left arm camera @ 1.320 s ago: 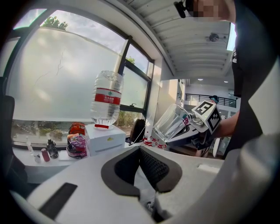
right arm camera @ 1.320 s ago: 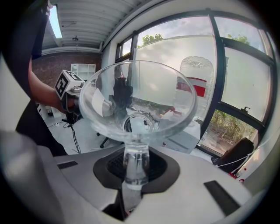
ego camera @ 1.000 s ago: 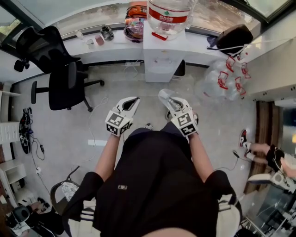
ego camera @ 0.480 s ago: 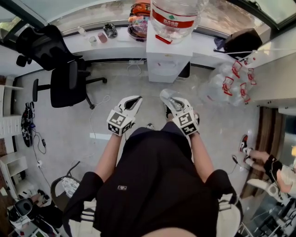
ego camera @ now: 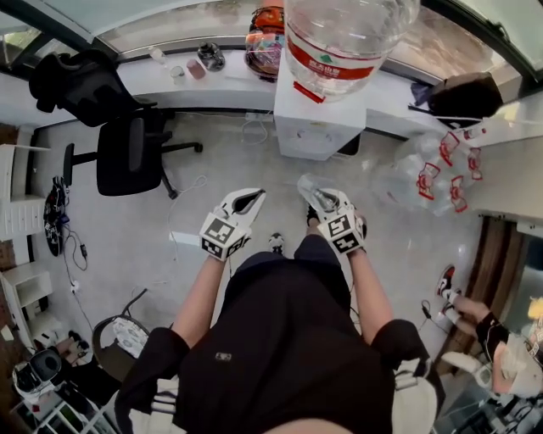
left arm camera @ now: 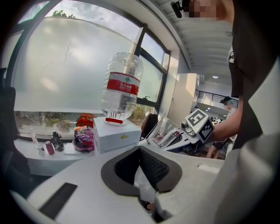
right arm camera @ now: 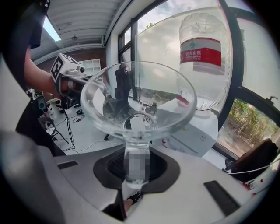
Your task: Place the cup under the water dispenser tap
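A white water dispenser (ego camera: 318,127) stands against the window ledge with a big clear bottle (ego camera: 348,38) upside down on top. I cannot make out its tap. My right gripper (ego camera: 321,200) is shut on the narrow base of a clear, wide-rimmed cup (ego camera: 310,188), held in the air short of the dispenser. In the right gripper view the cup (right arm camera: 138,100) fills the space above the gripper (right arm camera: 136,164), with the dispenser (right arm camera: 197,135) behind it. My left gripper (ego camera: 249,198) hovers beside it, pads meeting and nothing between them. The left gripper view shows the cup (left arm camera: 165,130) to its right.
A black office chair (ego camera: 127,153) stands to the left. The ledge (ego camera: 170,85) holds small bottles and snack bags (ego camera: 267,25). Several empty water bottles (ego camera: 433,161) lie right of the dispenser, and a black bag (ego camera: 471,93) sits above them. Cables trail on the floor.
Both grippers have moved toward the dispenser, which now looms larger and closer in the head view. The cup stays held in the right gripper.
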A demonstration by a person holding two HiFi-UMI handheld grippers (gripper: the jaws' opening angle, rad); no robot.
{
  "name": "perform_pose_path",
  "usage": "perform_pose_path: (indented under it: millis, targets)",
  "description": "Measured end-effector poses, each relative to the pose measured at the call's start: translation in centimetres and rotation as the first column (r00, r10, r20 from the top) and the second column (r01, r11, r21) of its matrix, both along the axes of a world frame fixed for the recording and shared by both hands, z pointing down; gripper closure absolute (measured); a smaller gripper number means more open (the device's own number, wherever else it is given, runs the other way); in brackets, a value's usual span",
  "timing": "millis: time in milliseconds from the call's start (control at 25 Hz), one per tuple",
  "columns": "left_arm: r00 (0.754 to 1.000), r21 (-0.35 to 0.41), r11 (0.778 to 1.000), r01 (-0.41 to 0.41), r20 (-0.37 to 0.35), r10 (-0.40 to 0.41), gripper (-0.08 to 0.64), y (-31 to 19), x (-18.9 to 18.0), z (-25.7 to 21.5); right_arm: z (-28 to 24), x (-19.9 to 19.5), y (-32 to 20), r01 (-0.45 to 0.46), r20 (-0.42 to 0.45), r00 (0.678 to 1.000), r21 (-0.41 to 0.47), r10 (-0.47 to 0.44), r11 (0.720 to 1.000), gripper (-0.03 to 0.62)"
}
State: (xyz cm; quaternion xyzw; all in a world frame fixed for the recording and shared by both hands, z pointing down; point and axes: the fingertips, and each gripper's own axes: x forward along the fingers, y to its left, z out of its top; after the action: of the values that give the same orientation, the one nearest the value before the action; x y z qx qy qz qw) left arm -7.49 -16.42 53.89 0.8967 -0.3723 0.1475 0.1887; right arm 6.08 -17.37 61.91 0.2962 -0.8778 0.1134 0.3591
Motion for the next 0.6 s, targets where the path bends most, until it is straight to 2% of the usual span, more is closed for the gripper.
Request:
perform_pose_path:
  millis: [200,400,600]
  targets:
    - [1.0,-0.007,1.0,0.015,0.012,-0.015,0.56,-2.6,0.6,1.0,3.3,0.8,-2.8,0.021,-0.024,0.999,-0.033,-0.021,0.999,0.55]
    - [0.999,-0.026,0.998,0.051,0.019,-0.051,0.56,-4.5,0.4,2.5,7.2,0.7,-5.3,0.073,-0.067,0.995,-0.019,-0.074,0.997,0.551]
    - [0.996,-0.063,0.994,0.088,0.017,-0.087,0.56,-5.2,0.0,4.8,11.6,0.3,-6.7,0.076,-0.07,0.994,-0.079,-0.082,0.994,0.551]
